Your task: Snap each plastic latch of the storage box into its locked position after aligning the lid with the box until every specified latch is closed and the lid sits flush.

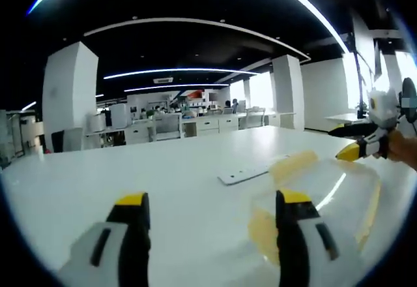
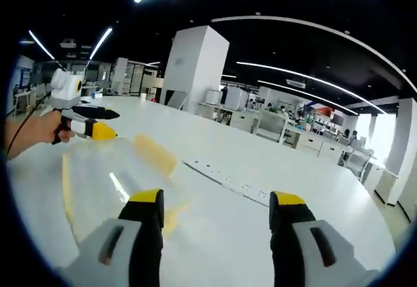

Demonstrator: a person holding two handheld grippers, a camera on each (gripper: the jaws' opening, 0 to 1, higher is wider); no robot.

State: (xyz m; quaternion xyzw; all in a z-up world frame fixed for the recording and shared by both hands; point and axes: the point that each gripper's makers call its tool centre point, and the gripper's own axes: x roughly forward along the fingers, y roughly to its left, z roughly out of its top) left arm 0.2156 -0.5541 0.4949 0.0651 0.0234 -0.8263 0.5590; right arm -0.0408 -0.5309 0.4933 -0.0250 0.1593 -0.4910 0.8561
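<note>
Left tool (image 1: 213, 210), seen in the left gripper view: two yellow-tipped black-and-grey jaws standing wide apart, gripping nothing, hovering low over the broad white counter (image 1: 163, 163). Right jaw overlapping the near left corner of the clear plastic storage box with pale yellow latches (image 1: 326, 192), though contact not possible to judge. Box resting on the counter to the right, its transparent lid (image 1: 339, 182) on top; one yellow latch (image 1: 293, 164) at the far left edge, another (image 1: 262, 231) at the near corner beside the jaw. Whether these latches are snapped shut: cannot tell. Flat white strip with small holes (image 1: 242, 174) lying on the counter just left of the box.

Right tool (image 2: 216, 210), seen in the right gripper view: jaws likewise spread well apart and empty, raised over the counter (image 2: 273, 169). Same clear box (image 2: 104, 182) to the left, a yellow latch (image 2: 155, 153) on its far side and a yellow edge (image 2: 66, 182) along its left side. Long white strip (image 2: 228, 182) running across the counter just right of the box.

In the right gripper view, the left tool (image 2: 98, 122) at far left beyond the box, held in a hand (image 2: 36, 134). Background: open office with white pillars (image 2: 192, 65), desks and ceiling light strips.
</note>
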